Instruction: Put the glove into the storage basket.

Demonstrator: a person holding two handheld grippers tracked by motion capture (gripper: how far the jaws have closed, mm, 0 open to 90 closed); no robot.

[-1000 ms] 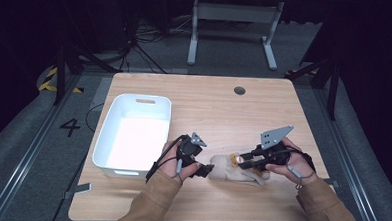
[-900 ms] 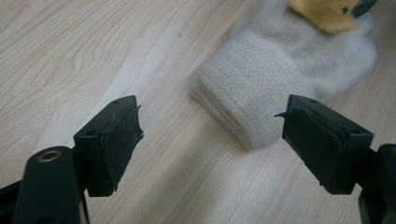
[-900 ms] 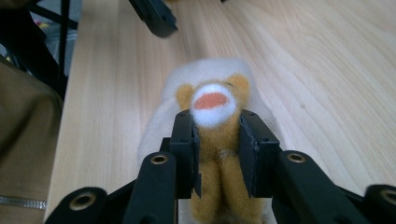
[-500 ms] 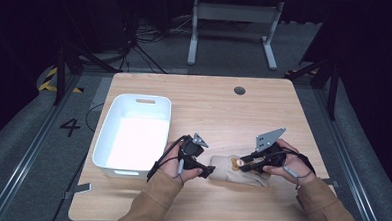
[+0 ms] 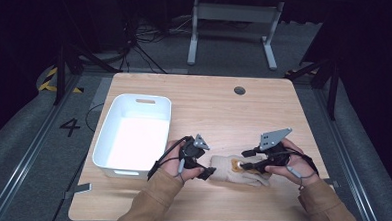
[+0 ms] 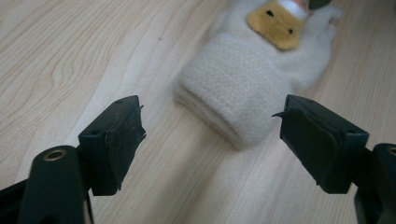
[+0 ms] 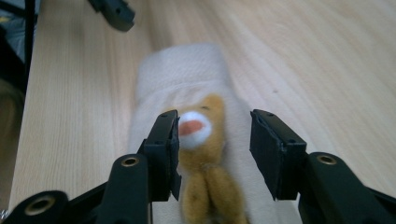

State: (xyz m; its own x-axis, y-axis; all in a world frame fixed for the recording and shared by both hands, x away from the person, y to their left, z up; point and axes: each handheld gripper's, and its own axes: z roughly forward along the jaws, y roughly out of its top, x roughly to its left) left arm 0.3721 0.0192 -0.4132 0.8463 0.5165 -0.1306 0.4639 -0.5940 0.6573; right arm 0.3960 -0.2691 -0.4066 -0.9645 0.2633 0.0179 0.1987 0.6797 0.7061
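Low at centre frame on the counter (image 5: 284, 109), the cream mitten (image 5: 234, 169) is straddled by right gripper (image 7: 214, 140) fingers just spread apart, suggesting release, while left gripper (image 6: 212, 140) fingers are held wide before its cuff.

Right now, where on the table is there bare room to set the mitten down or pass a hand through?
Bare wood runs across the far half of the table, between the white bin and the right edge, broken by one round grommet hole. The near strip is crowded: the mitten lies between the left gripper and right gripper, both open.
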